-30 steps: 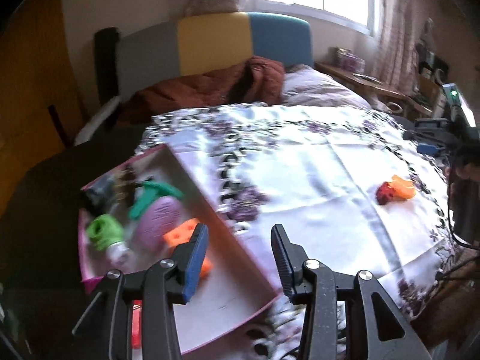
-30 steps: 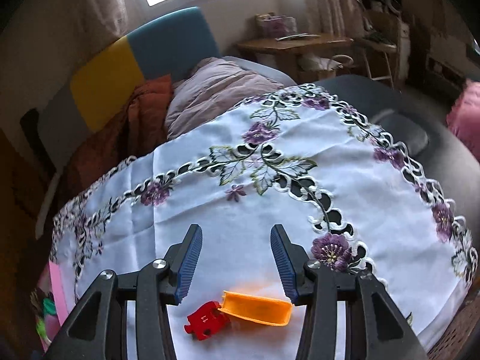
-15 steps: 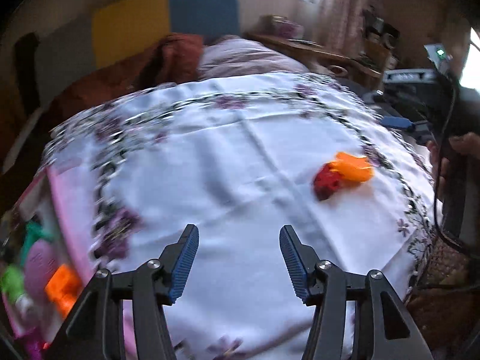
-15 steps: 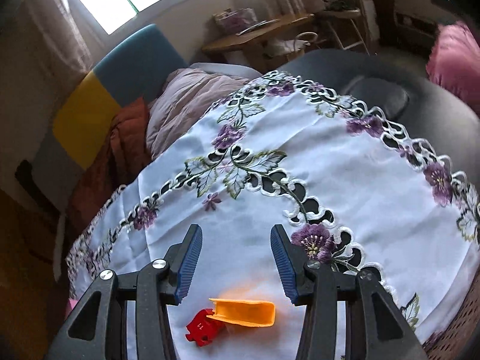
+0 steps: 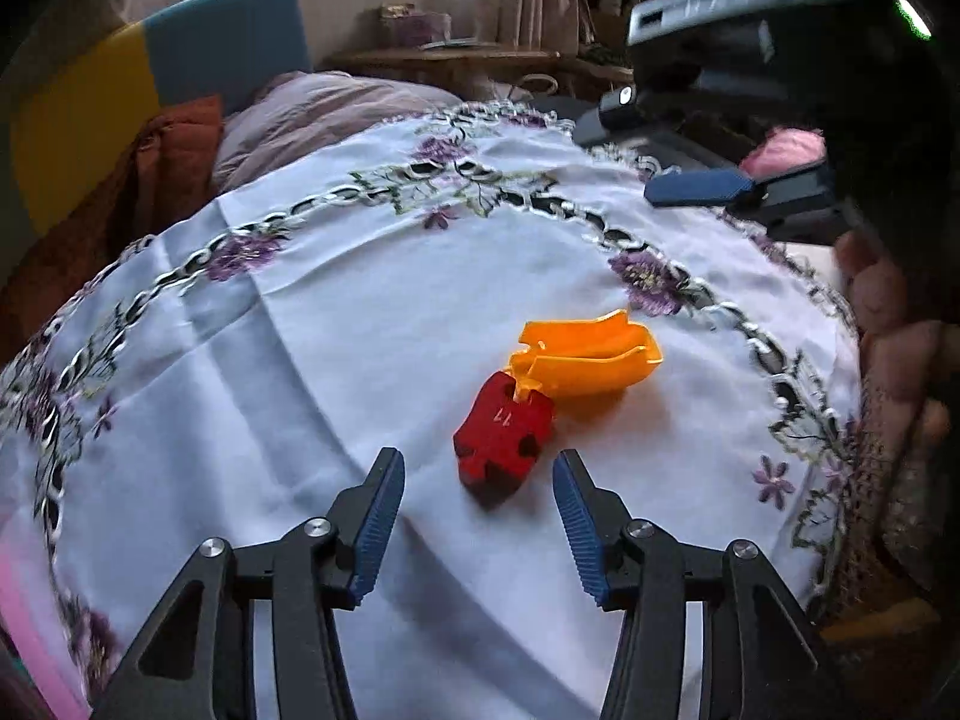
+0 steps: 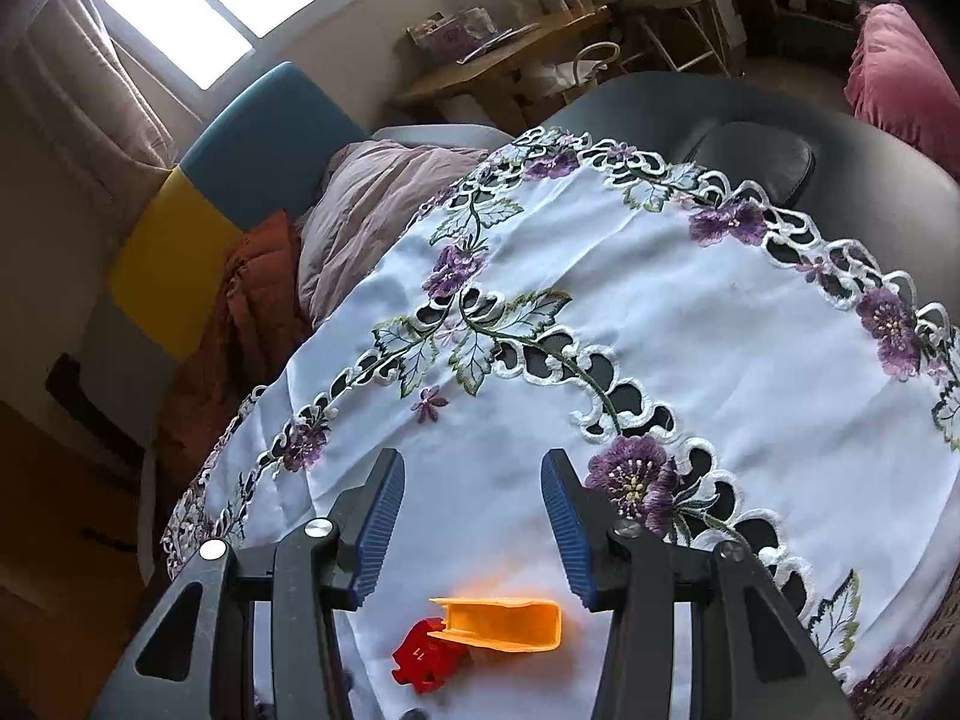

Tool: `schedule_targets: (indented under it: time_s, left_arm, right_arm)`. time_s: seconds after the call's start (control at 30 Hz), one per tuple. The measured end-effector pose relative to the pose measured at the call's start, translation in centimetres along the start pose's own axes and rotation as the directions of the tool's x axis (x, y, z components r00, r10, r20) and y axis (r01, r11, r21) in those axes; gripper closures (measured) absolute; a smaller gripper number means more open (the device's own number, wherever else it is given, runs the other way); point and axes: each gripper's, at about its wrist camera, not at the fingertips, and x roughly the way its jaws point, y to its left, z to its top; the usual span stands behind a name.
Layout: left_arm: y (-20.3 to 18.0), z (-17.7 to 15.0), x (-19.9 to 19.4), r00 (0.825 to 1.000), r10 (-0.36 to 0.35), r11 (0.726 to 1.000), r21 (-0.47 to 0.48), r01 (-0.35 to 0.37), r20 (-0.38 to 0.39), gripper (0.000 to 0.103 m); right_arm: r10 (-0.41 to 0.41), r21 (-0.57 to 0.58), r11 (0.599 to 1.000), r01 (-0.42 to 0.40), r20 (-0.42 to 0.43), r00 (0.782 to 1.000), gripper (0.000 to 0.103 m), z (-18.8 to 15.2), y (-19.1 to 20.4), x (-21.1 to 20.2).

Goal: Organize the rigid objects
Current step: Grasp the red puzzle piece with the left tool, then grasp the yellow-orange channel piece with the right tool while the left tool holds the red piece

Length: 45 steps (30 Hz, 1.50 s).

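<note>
A red notched block [image 5: 501, 450] and an orange scoop-shaped piece [image 5: 585, 354] lie touching on the white flowered tablecloth [image 5: 336, 324]. My left gripper [image 5: 477, 468] hovers just short of the red block, whose near end shows between the fingertips. Its jaws are closing, and the pads are clear of the block. My right gripper [image 6: 468, 468] is open with nothing in it. In its view the orange piece [image 6: 501, 624] and red block [image 6: 426, 654] sit low, between the finger bases. One blue pad of the right gripper [image 5: 696, 186] and the hand [image 5: 894, 348] holding it show at the right of the left wrist view.
A pink box edge [image 5: 18, 600] shows at the lower left. Beyond the cloth are a rumpled blanket [image 6: 372, 210], a yellow and blue headboard [image 6: 204, 192] and a wooden desk [image 6: 498, 60]. The cloth's lace edge [image 6: 888, 312] curves round on the right.
The left gripper swung right, away from the pink box of toys, and came down close to the red block and orange piece. The right gripper rolled a little and hardly shifted.
</note>
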Motion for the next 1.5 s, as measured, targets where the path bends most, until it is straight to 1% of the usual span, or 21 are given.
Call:
schedule_targets:
  time_s: [0.2, 0.27, 0.3, 0.4, 0.5, 0.57, 0.67, 0.73, 0.83, 0.93, 0.97, 1.0, 1.03, 1.07, 1.1, 1.13, 1.17, 1.23, 1.33, 1.43, 1.5]
  left_arm:
    - [-0.2, 0.9, 2.3, 1.000, -0.009, 1.000, 0.017, 0.009, -0.023, 0.051]
    - [-0.2, 1.2, 2.5, 1.000, -0.018, 1.000, 0.012, 0.018, -0.004, 0.068]
    - [-0.1, 1.2, 2.5, 1.000, -0.014, 1.000, 0.002, 0.014, 0.001, 0.070]
    - [0.8, 0.5, 1.8, 1.000, -0.015, 0.998, -0.068, 0.017, 0.021, 0.071]
    - [2.1, -1.0, 0.7, 0.999, 0.036, 0.991, -0.130, -0.032, 0.032, 0.071]
    - [3.2, -2.3, -0.4, 0.995, 0.098, 0.979, -0.181, -0.091, 0.033, 0.071]
    - [4.9, -4.6, -2.0, 0.981, 0.192, 0.947, -0.266, -0.178, 0.027, 0.070]
    - [5.8, -6.5, -3.4, 0.966, 0.257, 0.920, -0.314, -0.236, 0.026, 0.070]
    - [6.4, -8.7, -4.6, 0.951, 0.309, 0.895, -0.348, -0.278, 0.034, 0.070]
    - [6.4, -9.6, -5.0, 0.946, 0.322, 0.892, -0.350, -0.285, 0.049, 0.070]
    - [6.5, -9.6, -5.0, 0.946, 0.321, 0.893, -0.349, -0.284, 0.052, 0.070]
    - [6.5, -9.9, -5.0, 0.946, 0.320, 0.893, -0.350, -0.282, 0.055, 0.070]
    - [6.5, -10.0, -5.0, 0.946, 0.319, 0.892, -0.354, -0.280, 0.058, 0.070]
    - [6.6, -9.7, -4.8, 0.946, 0.318, 0.892, -0.355, -0.278, 0.058, 0.070]
    - [6.6, -9.7, -4.8, 0.947, 0.316, 0.892, -0.357, -0.275, 0.060, 0.070]
    - [6.6, -9.8, -4.9, 0.948, 0.314, 0.892, -0.360, -0.272, 0.061, 0.070]
    - [6.6, -9.9, -4.9, 0.949, 0.310, 0.892, -0.364, -0.268, 0.063, 0.070]
    - [6.7, -9.8, -4.9, 0.949, 0.309, 0.892, -0.366, -0.265, 0.065, 0.070]
    - [6.5, -9.8, -4.9, 0.947, 0.313, 0.892, -0.362, -0.270, 0.065, 0.070]
    - [6.6, -9.9, -4.9, 0.948, 0.310, 0.892, -0.366, -0.265, 0.071, 0.070]
    - [6.5, -9.9, -4.9, 0.948, 0.311, 0.892, -0.367, -0.265, 0.072, 0.070]
  right_arm:
    - [0.006, -0.004, 1.000, -0.006, -0.013, 1.000, 0.055, -0.1, 0.2, 0.3]
    - [0.005, -0.006, 1.000, -0.005, -0.017, 1.000, 0.055, -0.1, 0.2, 0.4]
    - [0.003, -0.006, 1.000, -0.004, -0.019, 1.000, 0.055, -0.1, 0.2, 0.4]
    - [-0.006, -0.008, 1.000, 0.005, -0.029, 1.000, 0.055, -0.2, 0.2, 0.7]
    - [-0.016, -0.025, 1.000, 0.014, -0.066, 0.998, 0.055, -0.4, 0.4, 1.4]
    - [-0.016, -0.041, 0.999, 0.011, -0.114, 0.993, 0.055, -0.7, 0.7, 2.3]
    - [-0.035, -0.069, 0.997, 0.023, -0.177, 0.984, 0.055, -1.3, 1.0, 3.4]
    - [-0.048, -0.084, 0.996, 0.031, -0.211, 0.976, 0.055, -1.7, 1.1, 4.1]
    - [-0.069, -0.096, 0.994, 0.045, -0.256, 0.964, 0.055, -2.3, 1.1, 4.8]
    - [-0.081, -0.114, 0.992, 0.047, -0.313, 0.946, 0.055, -3.0, 1.3, 5.7]
    - [-0.070, -0.114, 0.993, 0.034, -0.336, 0.939, 0.055, -3.3, 1.4, 6.0]
    - [-0.033, -0.100, 0.995, -0.004, -0.363, 0.931, 0.053, -3.5, 1.6, 6.2]
    - [0.044, -0.069, 0.995, -0.077, -0.396, 0.917, 0.053, -3.8, 1.8, 6.4]
    - [0.141, -0.026, 0.986, -0.167, -0.424, 0.895, 0.053, -4.0, 2.1, 6.5]
    - [0.196, -0.007, 0.975, -0.222, -0.438, 0.877, 0.053, -4.2, 2.4, 6.5]
    - [0.206, -0.016, 0.971, -0.237, -0.440, 0.874, 0.053, -4.4, 2.8, 6.4]
    - [0.176, -0.048, 0.975, -0.217, -0.432, 0.885, 0.053, -4.5, 3.0, 6.3]
    - [0.144, -0.069, 0.979, -0.190, -0.421, 0.896, 0.053, -4.5, 3.0, 6.1]
    - [0.114, -0.069, 0.985, -0.158, -0.427, 0.897, 0.053, -4.5, 2.7, 6.4]
    - [0.089, -0.123, 0.980, -0.158, -0.439, 0.894, 0.052, -4.9, 3.6, 6.7]
    - [0.061, -0.180, 0.971, -0.157, -0.448, 0.892, 0.045, -5.6, 4.5, 6.9]
